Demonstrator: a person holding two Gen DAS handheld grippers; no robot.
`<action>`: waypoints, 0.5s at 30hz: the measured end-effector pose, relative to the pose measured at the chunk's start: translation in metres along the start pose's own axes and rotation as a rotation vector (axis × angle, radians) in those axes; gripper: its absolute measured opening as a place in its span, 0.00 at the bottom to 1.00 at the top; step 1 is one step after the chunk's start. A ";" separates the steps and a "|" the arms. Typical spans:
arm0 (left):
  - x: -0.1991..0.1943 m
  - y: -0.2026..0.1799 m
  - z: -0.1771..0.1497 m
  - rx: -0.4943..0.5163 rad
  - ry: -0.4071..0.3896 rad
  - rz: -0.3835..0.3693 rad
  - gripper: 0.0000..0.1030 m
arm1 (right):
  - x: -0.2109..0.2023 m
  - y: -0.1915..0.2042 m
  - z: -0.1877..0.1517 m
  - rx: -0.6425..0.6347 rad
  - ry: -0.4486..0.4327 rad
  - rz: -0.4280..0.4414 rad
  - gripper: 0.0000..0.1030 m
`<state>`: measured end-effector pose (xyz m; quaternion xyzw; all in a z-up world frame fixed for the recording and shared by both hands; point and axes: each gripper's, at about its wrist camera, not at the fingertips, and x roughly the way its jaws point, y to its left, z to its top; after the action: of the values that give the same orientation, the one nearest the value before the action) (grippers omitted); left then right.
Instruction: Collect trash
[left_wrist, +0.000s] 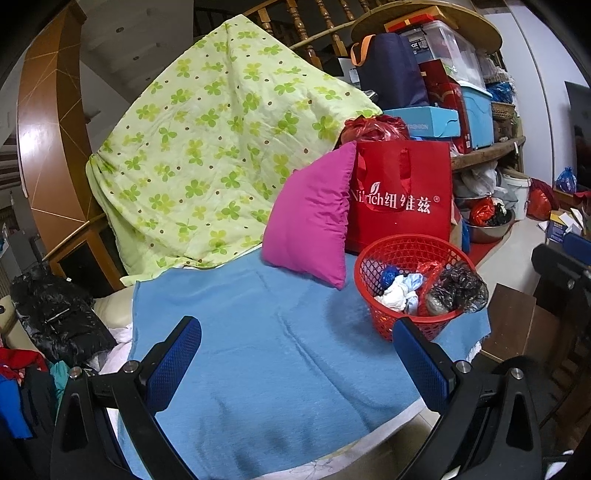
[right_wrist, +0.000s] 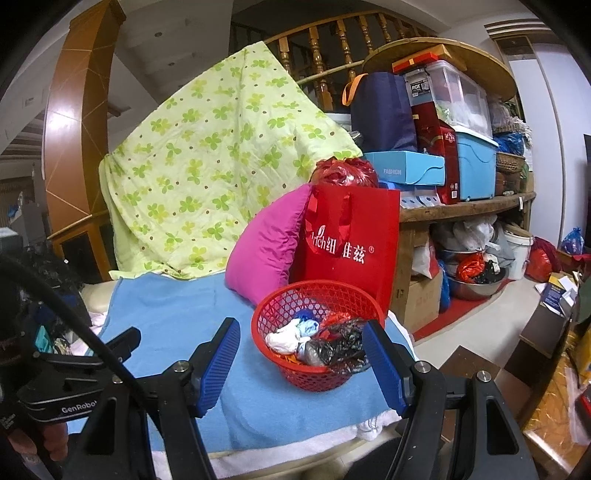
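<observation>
A red mesh basket (left_wrist: 406, 239) stands on a blue blanket (left_wrist: 258, 343) at its right end. Inside lie crumpled white paper (left_wrist: 397, 294), a black plastic bag (left_wrist: 458, 288) and bits of blue and red plastic. My left gripper (left_wrist: 297, 322) hovers open over bare blanket, left of the basket, with nothing between its fingers. In the right wrist view the basket (right_wrist: 317, 285) sits just ahead of my right gripper (right_wrist: 301, 325), which is open. Its right finger (right_wrist: 384, 365) overlaps the basket's right side; its left finger stays apart from the basket. The black bag (right_wrist: 340, 347) hangs over the near rim.
A pink pillow (left_wrist: 310, 221) and a red tote bag (left_wrist: 402, 192) stand right behind the basket. A green clover quilt (left_wrist: 207, 147) drapes behind them. Crowded shelves (right_wrist: 469, 206) fill the right. A dark wooden stool (left_wrist: 513, 325) stands beside the blanket's right edge, and a black jacket (left_wrist: 55, 314) lies left.
</observation>
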<state>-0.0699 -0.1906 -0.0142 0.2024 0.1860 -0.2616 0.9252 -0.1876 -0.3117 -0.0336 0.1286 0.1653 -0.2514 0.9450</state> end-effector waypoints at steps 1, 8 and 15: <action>0.001 0.001 0.001 -0.001 0.001 0.007 1.00 | 0.003 0.000 0.002 0.005 -0.001 0.008 0.70; 0.021 0.009 0.005 -0.009 0.034 0.046 1.00 | 0.038 0.009 0.004 -0.001 0.022 0.042 0.70; 0.044 0.013 0.004 -0.012 0.039 0.049 1.00 | 0.071 0.014 0.003 0.000 0.033 0.026 0.70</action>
<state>-0.0272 -0.2002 -0.0272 0.2067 0.2006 -0.2337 0.9287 -0.1214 -0.3312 -0.0554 0.1351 0.1793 -0.2370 0.9452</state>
